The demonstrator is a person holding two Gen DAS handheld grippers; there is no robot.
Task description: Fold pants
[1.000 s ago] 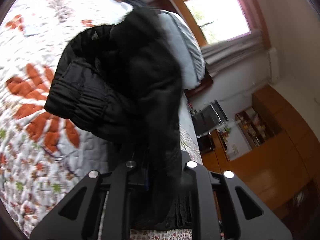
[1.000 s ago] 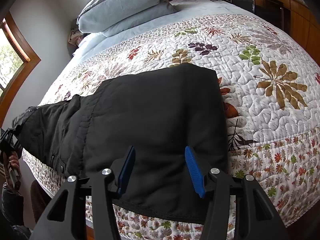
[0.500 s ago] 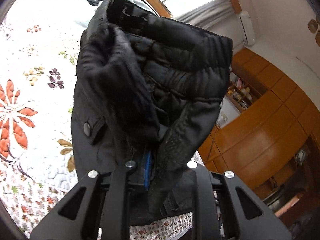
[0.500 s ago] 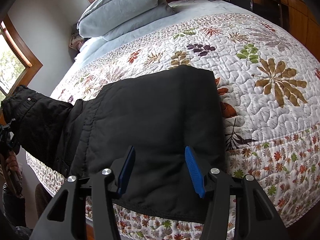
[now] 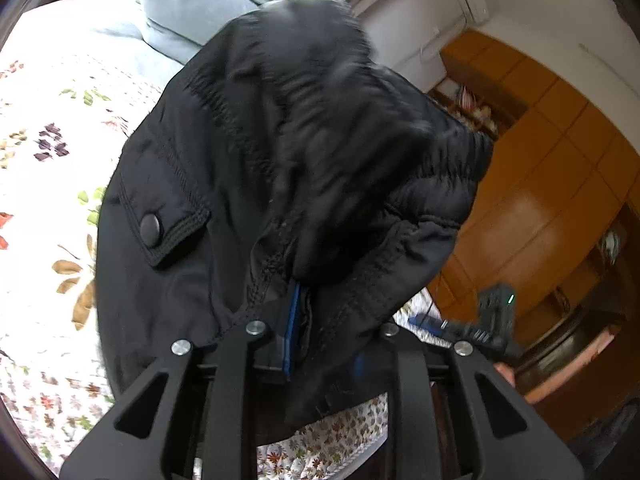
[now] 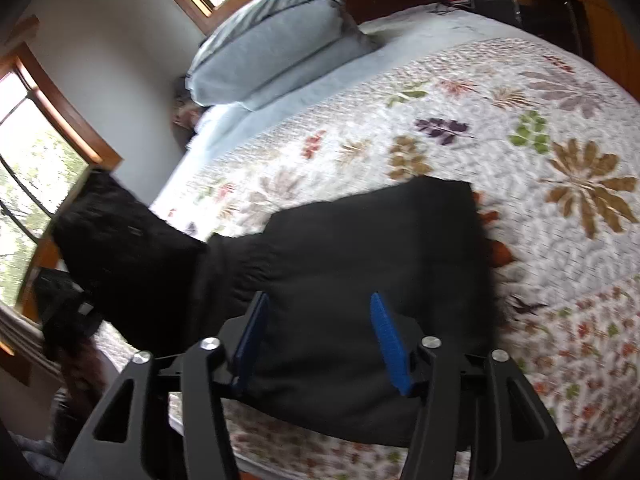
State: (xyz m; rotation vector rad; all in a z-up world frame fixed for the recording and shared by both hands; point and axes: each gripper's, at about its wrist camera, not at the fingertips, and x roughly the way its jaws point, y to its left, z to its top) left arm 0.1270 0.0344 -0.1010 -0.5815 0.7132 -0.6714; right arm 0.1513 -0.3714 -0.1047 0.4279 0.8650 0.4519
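Each camera sits on a handheld gripper and looks forward along its two fingers, angled downward. The left wrist view is very near its subject: the raised waist end of the black pants (image 5: 288,184) fills the middle of the frame, with the quilt (image 5: 44,200) low on the left, pillows (image 5: 192,16) far at top, and a wooden wardrobe (image 5: 540,200) to the right. The right wrist view stands at the near edge of the bed, looking across the same quilt toward those pillows and a window (image 6: 36,168) on the left. Both views share the pants, quilt and pillows; each also catches the other gripper at its edge.
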